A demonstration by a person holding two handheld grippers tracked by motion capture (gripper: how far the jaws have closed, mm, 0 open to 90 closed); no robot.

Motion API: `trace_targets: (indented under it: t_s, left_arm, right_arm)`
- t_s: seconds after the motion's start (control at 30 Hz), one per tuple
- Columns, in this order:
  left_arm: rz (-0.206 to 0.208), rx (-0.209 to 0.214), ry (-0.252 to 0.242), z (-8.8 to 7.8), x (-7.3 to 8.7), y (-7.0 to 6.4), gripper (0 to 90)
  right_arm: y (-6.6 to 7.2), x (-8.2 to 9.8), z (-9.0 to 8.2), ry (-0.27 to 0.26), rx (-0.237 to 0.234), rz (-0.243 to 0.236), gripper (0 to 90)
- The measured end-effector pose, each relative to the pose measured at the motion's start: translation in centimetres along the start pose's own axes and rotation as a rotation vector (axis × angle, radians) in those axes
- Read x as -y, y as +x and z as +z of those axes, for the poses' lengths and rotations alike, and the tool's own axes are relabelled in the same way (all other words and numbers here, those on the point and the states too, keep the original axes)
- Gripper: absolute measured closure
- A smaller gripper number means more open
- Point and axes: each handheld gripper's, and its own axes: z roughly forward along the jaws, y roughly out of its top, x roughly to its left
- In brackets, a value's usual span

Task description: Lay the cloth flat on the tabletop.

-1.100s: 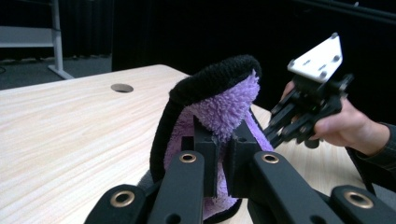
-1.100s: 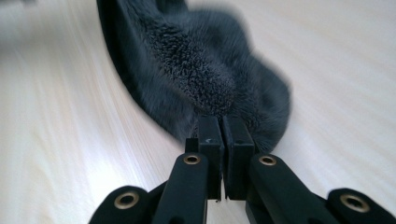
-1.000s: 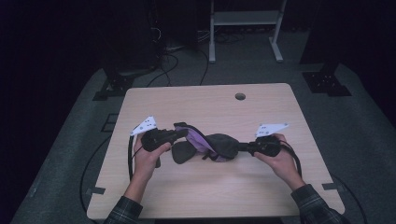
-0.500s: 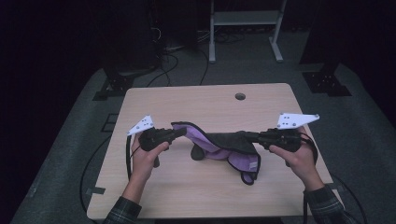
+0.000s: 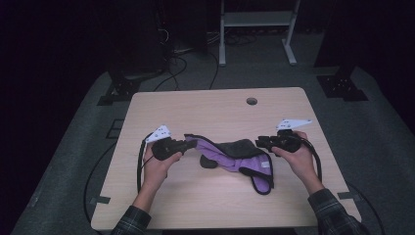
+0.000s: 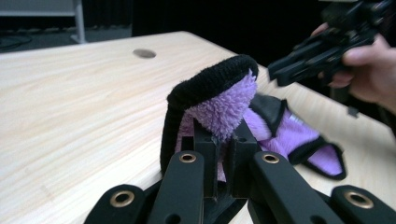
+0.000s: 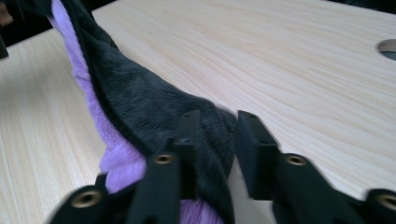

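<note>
Two hand-held grippers: left (image 6: 223,144) clamps the unlabelled fleece mitt (image 5: 235,155), right (image 7: 215,140) just opening, fleece between.

A dim lab or recording studio: a pale wooden bench (image 5: 195,205) on grey carpet (image 5: 73,161), loose black cables (image 5: 181,63), dark equipment stands (image 5: 342,83), and a metal frame (image 5: 254,19) behind.

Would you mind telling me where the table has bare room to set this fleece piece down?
The far half of the table is bare up to the cable hole; the near strip too. Crowded: the middle, where the fleece piece spans left gripper and right gripper.
</note>
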Motion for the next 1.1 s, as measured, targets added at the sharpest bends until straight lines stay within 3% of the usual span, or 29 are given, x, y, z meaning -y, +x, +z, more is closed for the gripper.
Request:
trace_targets:
  t_s: [0.07,0.1,0.27,0.33,0.37,0.4,0.53,0.73,0.87,0.9,0.93,0.97,1.0,1.1]
  left_arm:
    - [-0.001,-0.004,-0.001,-0.1,0.1,0.1,84.8]
    - [-0.001,-0.007,0.003,-0.2,0.2,0.1,84.8]
    - [-0.004,-0.008,0.008,-0.3,0.3,0.2,84.7]
    - [-0.007,-0.007,0.004,-0.3,0.4,0.2,84.6]
    - [-0.007,-0.007,0.004,-0.3,0.4,0.2,84.7]
    - [-0.007,-0.006,0.004,-0.3,0.4,0.2,84.6]
    - [-0.010,-0.006,0.007,-0.2,0.4,0.3,84.7]
    - [-0.010,-0.007,0.011,-0.3,0.5,0.4,84.7]
    - [-0.010,-0.009,0.014,-0.3,0.6,0.4,84.7]
    - [-0.011,-0.011,0.014,-0.4,0.6,0.4,84.7]
    - [-0.011,-0.011,0.014,-0.4,0.6,0.4,84.7]
    - [-0.009,-0.012,0.014,-0.4,0.6,0.4,84.8]
    - [-0.010,-0.012,0.014,-0.4,0.6,0.4,84.8]
    - [-0.008,-0.017,0.006,-0.5,0.5,0.4,84.8]
  right_arm:
    - [-0.1,0.2,-0.4,-0.009,0.002,0.007,66.1]
    - [-0.1,1.2,-1.7,-0.006,0.003,0.026,60.0]
    - [0.0,3.1,-3.2,0.015,0.015,0.037,56.2]
    - [0.1,4.8,-3.9,0.038,0.007,0.054,53.4]
    - [0.1,4.8,-3.9,0.038,0.007,0.054,53.4]
    - [0.2,5.7,-4.3,0.042,-0.020,0.087,51.9]
    - [0.2,7.1,-3.8,0.078,-0.056,0.125,48.4]
    - [0.5,7.7,-2.2,0.141,-0.095,0.133,43.0]
    - [0.8,7.9,-1.5,0.187,-0.111,0.128,52.8]
    - [0.9,7.9,-1.4,0.204,-0.115,0.115,61.9]
    - [0.9,7.9,-1.4,0.204,-0.115,0.115,61.9]
    - [1.0,7.8,-1.5,0.210,-0.118,0.103,71.0]
    - [1.0,7.8,-1.5,0.210,-0.118,0.103,71.0]
    - [0.9,7.6,-1.8,0.200,-0.115,0.100,82.2]
